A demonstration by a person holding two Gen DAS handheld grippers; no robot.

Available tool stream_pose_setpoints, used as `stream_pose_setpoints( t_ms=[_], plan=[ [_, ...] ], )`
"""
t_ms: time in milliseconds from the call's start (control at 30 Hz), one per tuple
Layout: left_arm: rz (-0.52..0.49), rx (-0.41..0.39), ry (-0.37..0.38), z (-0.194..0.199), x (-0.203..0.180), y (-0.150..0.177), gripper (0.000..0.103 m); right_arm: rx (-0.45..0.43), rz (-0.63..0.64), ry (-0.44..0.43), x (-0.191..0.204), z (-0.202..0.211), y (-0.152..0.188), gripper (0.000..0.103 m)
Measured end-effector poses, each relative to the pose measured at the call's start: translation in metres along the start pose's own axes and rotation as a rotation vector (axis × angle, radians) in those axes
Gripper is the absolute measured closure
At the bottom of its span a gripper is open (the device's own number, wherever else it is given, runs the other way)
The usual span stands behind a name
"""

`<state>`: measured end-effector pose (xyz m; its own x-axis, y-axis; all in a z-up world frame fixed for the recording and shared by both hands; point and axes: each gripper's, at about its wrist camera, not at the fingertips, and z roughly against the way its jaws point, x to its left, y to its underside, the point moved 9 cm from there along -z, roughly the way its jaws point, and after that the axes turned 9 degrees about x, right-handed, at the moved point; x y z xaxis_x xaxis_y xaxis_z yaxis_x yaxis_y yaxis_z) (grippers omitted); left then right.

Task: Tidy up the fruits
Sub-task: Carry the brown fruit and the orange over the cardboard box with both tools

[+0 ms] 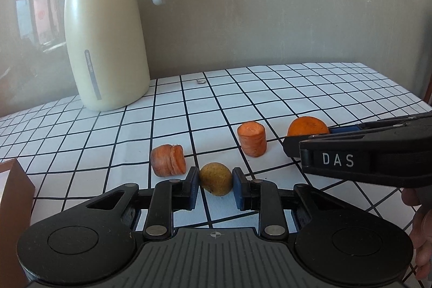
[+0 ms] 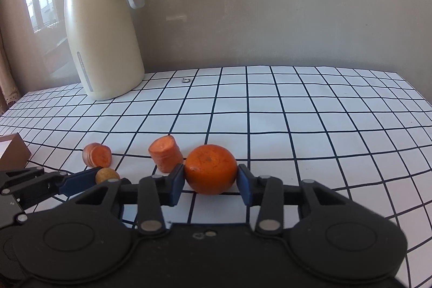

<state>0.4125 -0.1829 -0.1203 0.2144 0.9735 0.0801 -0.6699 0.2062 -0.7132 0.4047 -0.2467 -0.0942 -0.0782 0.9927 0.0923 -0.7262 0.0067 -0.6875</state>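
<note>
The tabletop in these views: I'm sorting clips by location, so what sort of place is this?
Probably a home kitchen or dining table. A black-grid white tablecloth covers it, a cream thermos jug stands against a plain wall, and carrot chunks and an orange lie on it.

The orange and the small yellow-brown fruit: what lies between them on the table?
The upright carrot piece stands between the orange and the small yellow-brown fruit, a little behind their line. The right wrist view shows this best.
</note>
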Motion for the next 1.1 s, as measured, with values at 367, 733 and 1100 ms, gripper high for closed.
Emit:
stream_pose_setpoints(
  t_ms=[367,733,1100],
  plan=[
    [-0.019,-0.013,0.001,0.018,-0.004,0.002,0.076,0.002,0.007,0.017,0.0,0.013,0.006,0.07],
    [-0.037,-0.049,-0.006,0.063,0.004,0.014,0.076,-0.041,0.007,0.016,0.018,0.051,0.013,0.07],
    [-0.023,-0.088,-0.025,0.106,0.026,0.035,0.076,-0.041,0.014,0.013,0.036,0.083,0.042,0.07]
  ],
)
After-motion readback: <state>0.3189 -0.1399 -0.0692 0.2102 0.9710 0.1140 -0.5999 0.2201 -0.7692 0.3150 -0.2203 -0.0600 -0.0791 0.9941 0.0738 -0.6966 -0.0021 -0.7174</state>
